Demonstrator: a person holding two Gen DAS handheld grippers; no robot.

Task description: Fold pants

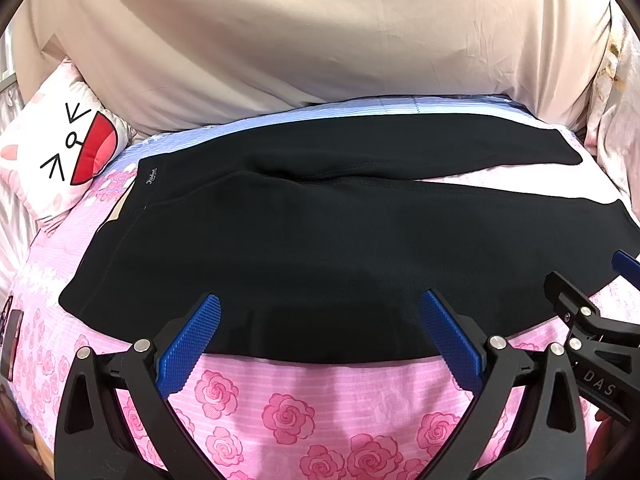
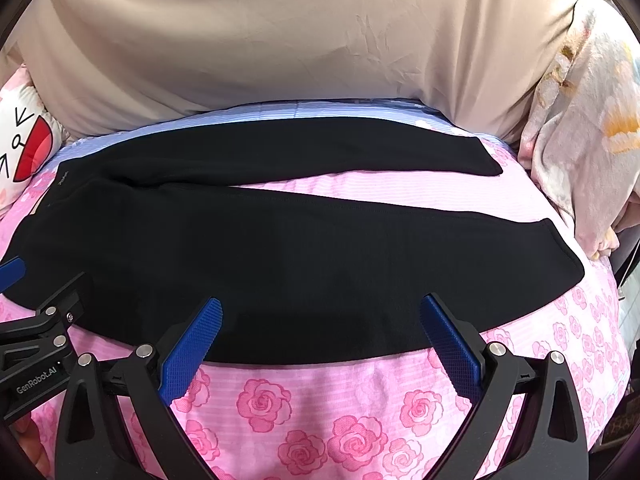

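Black pants (image 1: 280, 248) lie flat on a pink rose-print bed sheet (image 1: 320, 408), waistband at the left, both legs running right and slightly apart. They show the same way in the right wrist view (image 2: 300, 256). My left gripper (image 1: 320, 304) is open and empty, its blue fingertips hovering over the near edge of the pants. My right gripper (image 2: 320, 308) is open and empty over the near leg's edge, further right. The right gripper also shows at the right edge of the left wrist view (image 1: 592, 320), and the left gripper at the left edge of the right wrist view (image 2: 36, 328).
A beige blanket (image 1: 320, 40) is heaped behind the pants. A cat-face pillow (image 1: 60, 152) lies at the left. A floral quilt (image 2: 580, 140) is bunched at the right. A dark flat object (image 1: 10, 340) lies at the bed's left edge.
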